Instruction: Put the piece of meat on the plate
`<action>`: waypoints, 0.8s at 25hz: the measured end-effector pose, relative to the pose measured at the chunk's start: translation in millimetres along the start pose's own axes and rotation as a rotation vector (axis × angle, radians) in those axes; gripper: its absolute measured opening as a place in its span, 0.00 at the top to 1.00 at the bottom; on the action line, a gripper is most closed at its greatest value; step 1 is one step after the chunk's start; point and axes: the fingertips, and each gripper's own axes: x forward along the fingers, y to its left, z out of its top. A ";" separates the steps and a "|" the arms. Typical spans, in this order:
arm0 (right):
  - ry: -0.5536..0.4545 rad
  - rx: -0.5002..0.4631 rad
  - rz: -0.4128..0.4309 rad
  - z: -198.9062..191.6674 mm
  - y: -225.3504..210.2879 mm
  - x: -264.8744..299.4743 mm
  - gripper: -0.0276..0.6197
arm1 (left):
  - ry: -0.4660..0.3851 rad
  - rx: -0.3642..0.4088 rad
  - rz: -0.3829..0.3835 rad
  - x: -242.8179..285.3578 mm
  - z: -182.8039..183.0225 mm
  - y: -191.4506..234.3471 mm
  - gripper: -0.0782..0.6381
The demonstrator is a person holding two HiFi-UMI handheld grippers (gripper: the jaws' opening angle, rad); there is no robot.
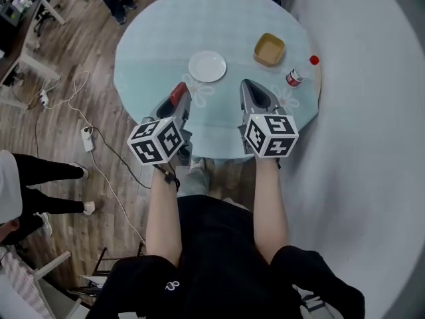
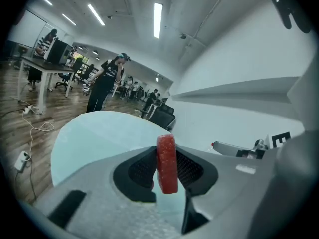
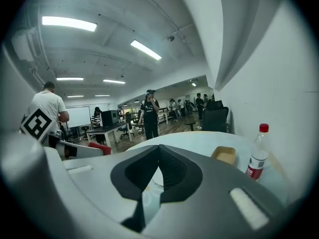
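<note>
A red piece of meat (image 2: 167, 163) stands upright between my left gripper's (image 2: 166, 169) jaws, which are shut on it. In the head view this left gripper (image 1: 179, 90) hovers over the near edge of the round table, with the meat (image 1: 176, 93) at its tip. The white plate (image 1: 206, 66) lies empty just beyond and to the right of it. My right gripper (image 1: 250, 86) is level with the left one, right of the plate. Its jaws meet at the tips with nothing between them in the right gripper view (image 3: 158, 151), and the plate (image 3: 156, 177) shows behind them.
The table (image 1: 159, 38) carries a pale blue cloth. A tan square box (image 1: 269, 49) sits at the back right, and a red-capped bottle (image 1: 295, 77) stands near the right edge. People stand on the wooden floor (image 1: 80, 58) to the left, where cables also lie.
</note>
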 end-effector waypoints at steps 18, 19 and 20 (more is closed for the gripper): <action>0.222 0.054 -0.112 -39.4 -122.3 88.1 0.95 | 0.526 -0.056 -0.128 217.9 -82.8 85.6 0.76; 0.227 0.068 -0.123 -42.0 -130.5 87.3 0.95 | 0.554 -0.046 -0.129 227.0 -85.4 88.5 0.76; 0.232 0.079 -0.131 -44.4 -137.8 86.8 0.95 | 0.573 -0.052 -0.133 235.7 -86.9 89.8 0.76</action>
